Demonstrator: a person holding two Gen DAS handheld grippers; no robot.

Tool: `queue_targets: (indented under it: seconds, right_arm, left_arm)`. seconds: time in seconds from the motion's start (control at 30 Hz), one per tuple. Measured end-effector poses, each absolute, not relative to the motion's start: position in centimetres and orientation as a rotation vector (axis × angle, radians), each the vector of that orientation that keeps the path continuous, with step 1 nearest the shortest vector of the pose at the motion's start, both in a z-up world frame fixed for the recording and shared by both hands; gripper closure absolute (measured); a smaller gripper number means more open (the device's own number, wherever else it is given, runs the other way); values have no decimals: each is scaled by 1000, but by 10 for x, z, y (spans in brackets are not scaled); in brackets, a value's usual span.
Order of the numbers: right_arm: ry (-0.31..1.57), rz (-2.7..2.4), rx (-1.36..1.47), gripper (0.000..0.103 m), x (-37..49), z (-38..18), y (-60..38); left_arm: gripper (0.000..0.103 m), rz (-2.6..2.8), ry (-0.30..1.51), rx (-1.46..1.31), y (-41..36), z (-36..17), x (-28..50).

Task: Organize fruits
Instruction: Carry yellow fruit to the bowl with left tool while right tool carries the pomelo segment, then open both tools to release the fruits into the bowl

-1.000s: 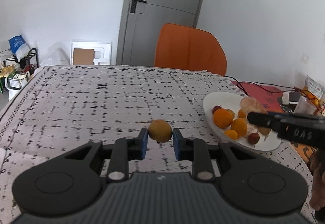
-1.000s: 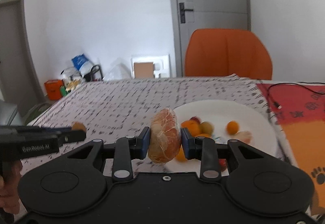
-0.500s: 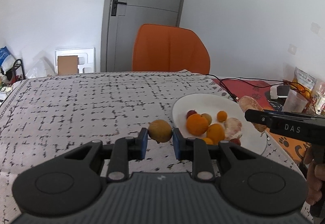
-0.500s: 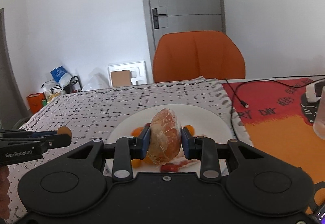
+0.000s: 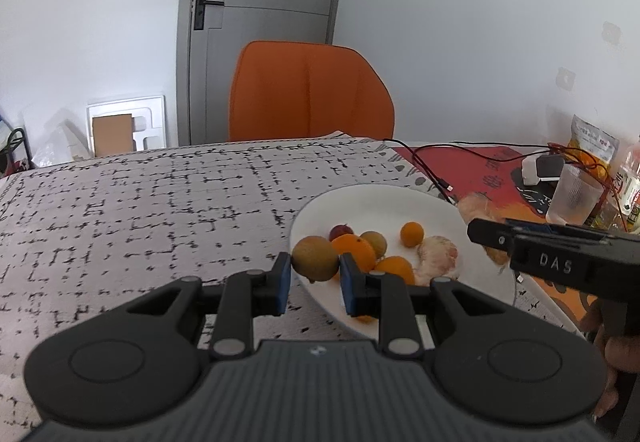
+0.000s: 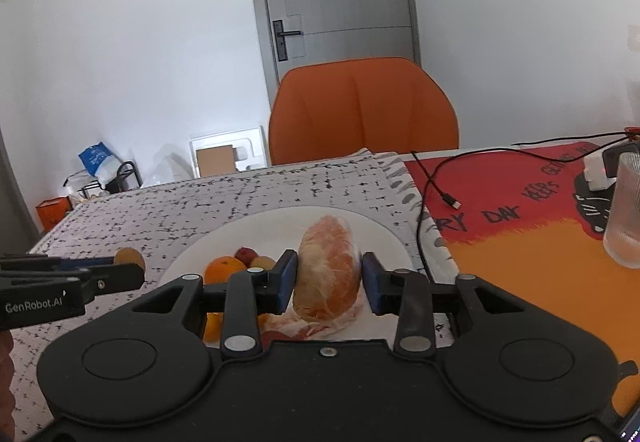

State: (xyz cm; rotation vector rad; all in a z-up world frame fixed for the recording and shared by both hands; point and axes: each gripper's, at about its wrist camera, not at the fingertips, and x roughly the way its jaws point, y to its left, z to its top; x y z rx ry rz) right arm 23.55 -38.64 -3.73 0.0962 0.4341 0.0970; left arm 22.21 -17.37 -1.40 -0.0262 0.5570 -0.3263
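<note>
Left wrist view: the left claw (image 5: 314,278) pinches a round, dull-skinned brownish fruit (image 5: 315,257) at the smooth white plate's (image 5: 384,201) near rim. Right claw (image 6: 329,284) jaws are opening around a peeled, pithy citrus piece (image 6: 326,268), the right pad clear, above the plate.

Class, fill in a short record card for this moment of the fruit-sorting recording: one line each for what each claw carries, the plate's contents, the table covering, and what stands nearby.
left claw: shut on a small brownish-green fruit, at the plate's near-left edge
right claw: jaws opening, peeled citrus piece between them, over the plate
plate: white; holds oranges, a small red fruit, another peeled piece
table covering: grey patterned cloth, red-orange mat to the right
nearby: orange chair, ribbed glass, black cable
</note>
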Motion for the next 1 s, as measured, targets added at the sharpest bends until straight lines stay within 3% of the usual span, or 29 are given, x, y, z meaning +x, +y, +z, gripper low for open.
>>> queue_targets:
  seconds: [0.4,0.73,1.0]
  right_arm:
    - [434,100,133,50,217,-44,-396]
    - [442,116,134,47,213,-45,-390]
    - [449,154,145,41,210,-44,-376]
  left_arm:
    - [78,-388,570,-8,-201,-16,226]
    - [51,-340,574,-7,-189,-14,217]
    - [36,-254,573,-11,-160,-8,208]
